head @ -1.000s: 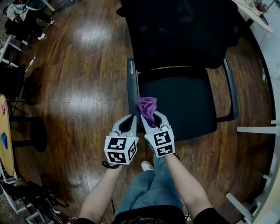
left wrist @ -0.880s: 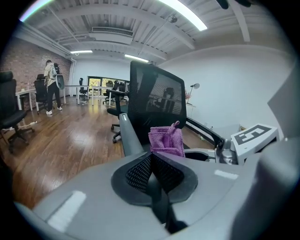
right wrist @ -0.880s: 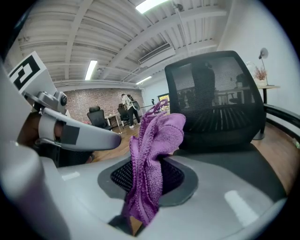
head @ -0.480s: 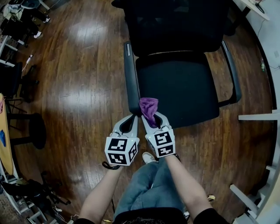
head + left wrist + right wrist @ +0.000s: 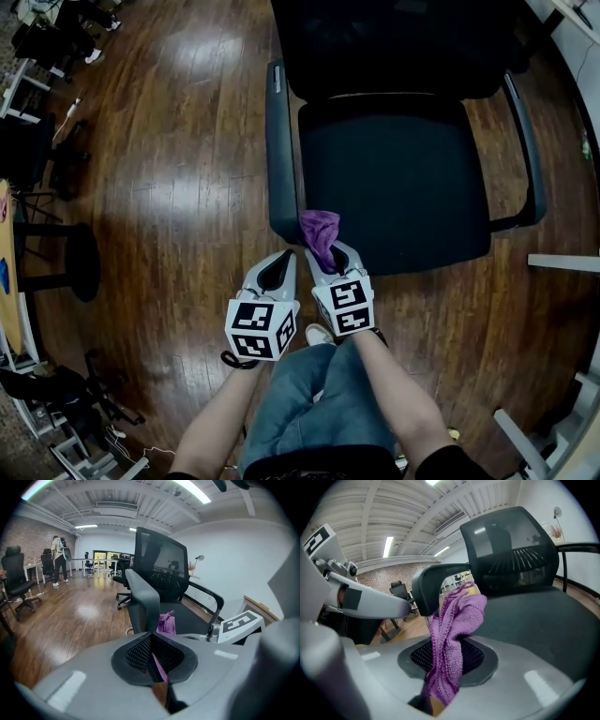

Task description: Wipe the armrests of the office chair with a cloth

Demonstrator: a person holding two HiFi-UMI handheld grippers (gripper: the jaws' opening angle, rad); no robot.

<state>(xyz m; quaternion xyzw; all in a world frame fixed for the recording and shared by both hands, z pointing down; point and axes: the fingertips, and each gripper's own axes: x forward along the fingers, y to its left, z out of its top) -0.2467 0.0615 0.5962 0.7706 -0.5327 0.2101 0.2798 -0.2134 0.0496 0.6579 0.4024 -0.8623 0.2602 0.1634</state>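
Purple cloth, R tool, armrest edge

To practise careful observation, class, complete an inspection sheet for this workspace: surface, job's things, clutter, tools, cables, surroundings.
Surface: glossy dark wood floor.
Job's things: black office chair, two armrests; purple cloth at the front end of the armrest beside the tools.
Clutter: dark furniture along the floor's left edge.
Tools: left tool shut, empty; right tool shut on purple cloth.
Cables: nothing seen clearly.
Surroundings: open office, other chairs, a person standing far off.
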